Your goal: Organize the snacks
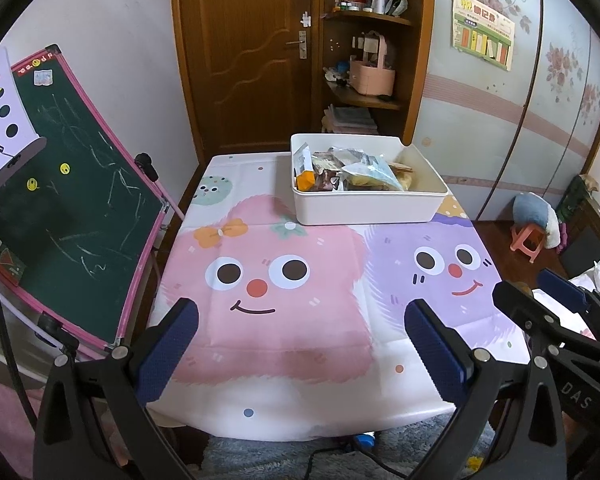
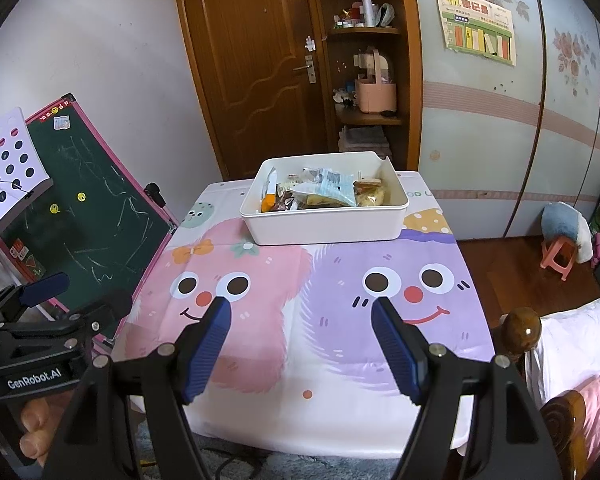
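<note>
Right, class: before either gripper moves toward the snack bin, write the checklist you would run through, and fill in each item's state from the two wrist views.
1. Left gripper open, nothing between its jaws: ok.
2. Right gripper open, nothing between its jaws: ok.
3. Bin flat on the table, at its far end: ok.
4. Snacks all inside the bin, none loose on the cloth: ok.
5. Path from both grippers to the bin free of objects: ok.
6. Snacks sorted within the bin: not ok, the packets lie heaped together.
</note>
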A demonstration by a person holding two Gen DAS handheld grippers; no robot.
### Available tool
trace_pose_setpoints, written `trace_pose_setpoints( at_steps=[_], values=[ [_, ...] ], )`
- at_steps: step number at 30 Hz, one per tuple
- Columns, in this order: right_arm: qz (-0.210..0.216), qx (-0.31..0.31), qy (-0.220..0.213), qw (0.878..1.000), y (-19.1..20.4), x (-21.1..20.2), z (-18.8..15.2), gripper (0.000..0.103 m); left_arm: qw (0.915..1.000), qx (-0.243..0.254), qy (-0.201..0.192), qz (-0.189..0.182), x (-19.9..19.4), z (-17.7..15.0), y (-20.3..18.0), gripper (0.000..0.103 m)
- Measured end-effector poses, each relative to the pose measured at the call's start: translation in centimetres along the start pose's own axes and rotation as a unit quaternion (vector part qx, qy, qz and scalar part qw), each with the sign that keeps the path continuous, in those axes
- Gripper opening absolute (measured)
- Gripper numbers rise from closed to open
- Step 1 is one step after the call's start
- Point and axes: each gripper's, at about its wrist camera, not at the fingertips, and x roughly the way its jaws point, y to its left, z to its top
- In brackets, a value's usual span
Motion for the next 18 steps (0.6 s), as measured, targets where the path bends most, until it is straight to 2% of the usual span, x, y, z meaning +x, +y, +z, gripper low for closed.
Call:
trace_pose_setpoints(
  at_steps=[18],
  values=[
    [0.001,0.001,0.008,1.000,-0.15,0.70,-0.30,0.073,1.0000,0.001,0.007,-0.005,0.32,-0.20,0.29,0.103]
  ],
)
